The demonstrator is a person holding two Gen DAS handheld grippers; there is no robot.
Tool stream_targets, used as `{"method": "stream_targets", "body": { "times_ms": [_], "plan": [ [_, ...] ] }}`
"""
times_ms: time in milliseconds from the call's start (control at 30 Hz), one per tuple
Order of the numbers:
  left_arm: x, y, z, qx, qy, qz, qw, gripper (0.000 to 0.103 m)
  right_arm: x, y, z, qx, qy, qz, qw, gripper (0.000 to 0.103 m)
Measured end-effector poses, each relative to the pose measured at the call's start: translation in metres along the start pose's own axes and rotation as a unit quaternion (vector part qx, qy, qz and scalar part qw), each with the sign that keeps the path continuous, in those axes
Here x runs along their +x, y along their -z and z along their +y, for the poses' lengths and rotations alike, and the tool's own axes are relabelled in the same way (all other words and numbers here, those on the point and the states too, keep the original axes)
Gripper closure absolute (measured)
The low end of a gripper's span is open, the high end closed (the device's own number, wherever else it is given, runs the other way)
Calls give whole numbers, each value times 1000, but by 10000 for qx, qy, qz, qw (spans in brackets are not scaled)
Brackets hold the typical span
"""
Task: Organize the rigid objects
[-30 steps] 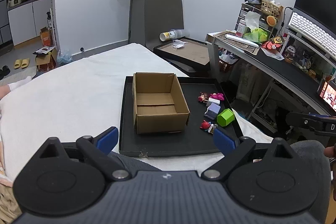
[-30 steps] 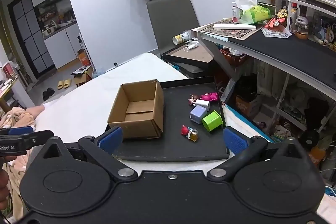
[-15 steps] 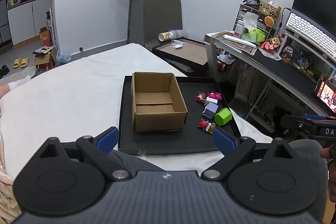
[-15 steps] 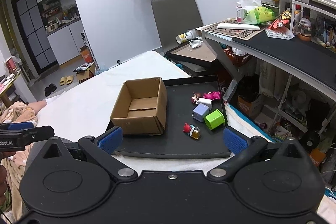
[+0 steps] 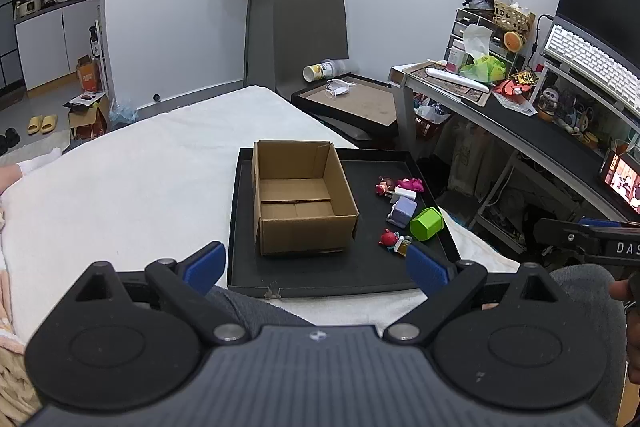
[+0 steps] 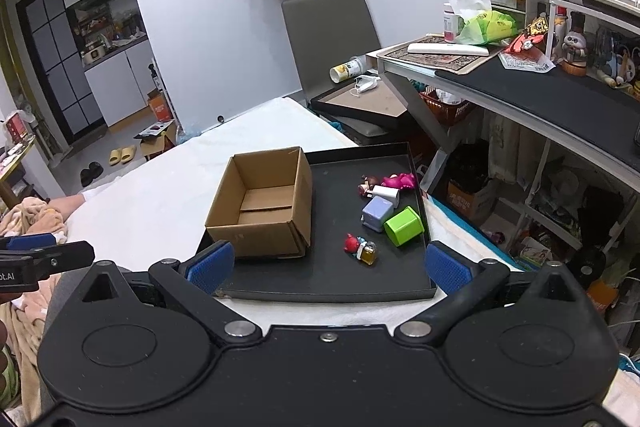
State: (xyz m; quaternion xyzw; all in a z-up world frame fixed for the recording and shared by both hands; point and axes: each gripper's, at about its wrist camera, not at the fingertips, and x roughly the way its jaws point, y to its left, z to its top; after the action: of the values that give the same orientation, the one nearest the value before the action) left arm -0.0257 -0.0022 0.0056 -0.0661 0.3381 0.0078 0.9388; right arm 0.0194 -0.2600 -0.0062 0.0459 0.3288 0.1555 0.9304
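An open, empty cardboard box (image 5: 298, 197) (image 6: 264, 205) stands on the left part of a black tray (image 5: 320, 271) (image 6: 332, 275) on a white bed. To its right lie small toys: a green block (image 5: 426, 224) (image 6: 404, 226), a lavender block (image 5: 403, 209) (image 6: 376, 213), a pink figure (image 5: 409, 183) (image 6: 398, 180), a white piece (image 6: 385, 193), and a red figure with a small bottle (image 5: 394, 239) (image 6: 361, 247). My left gripper (image 5: 316, 265) is open and empty, held short of the tray's near edge. My right gripper (image 6: 328, 265) is open and empty, also short of the tray.
A desk (image 5: 560, 143) with shelves and clutter runs along the right. A grey chair (image 5: 310, 39) and a second flat tray (image 5: 352, 103) stand beyond the bed. White bedding (image 5: 120, 187) spreads left of the tray.
Both grippers have drawn back and risen slightly, so the tray and box look a little smaller and farther. Both stay open. Nothing on the tray has moved.
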Motion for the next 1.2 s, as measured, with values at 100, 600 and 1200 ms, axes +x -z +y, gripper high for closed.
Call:
{"method": "stream_targets", "body": {
  "times_ms": [100, 600, 1200],
  "plan": [
    [0, 1, 0, 1, 3, 6, 10000, 7, 0, 0, 1, -33, 18, -3, 10000, 0],
    [2, 5, 3, -26, -26, 48, 10000, 7, 3, 1, 3, -49, 12, 54, 10000, 0],
    [9, -2, 6, 43, -52, 106, 9999, 7, 7, 0, 6, -91, 13, 93, 9999, 0]
  ]
}}
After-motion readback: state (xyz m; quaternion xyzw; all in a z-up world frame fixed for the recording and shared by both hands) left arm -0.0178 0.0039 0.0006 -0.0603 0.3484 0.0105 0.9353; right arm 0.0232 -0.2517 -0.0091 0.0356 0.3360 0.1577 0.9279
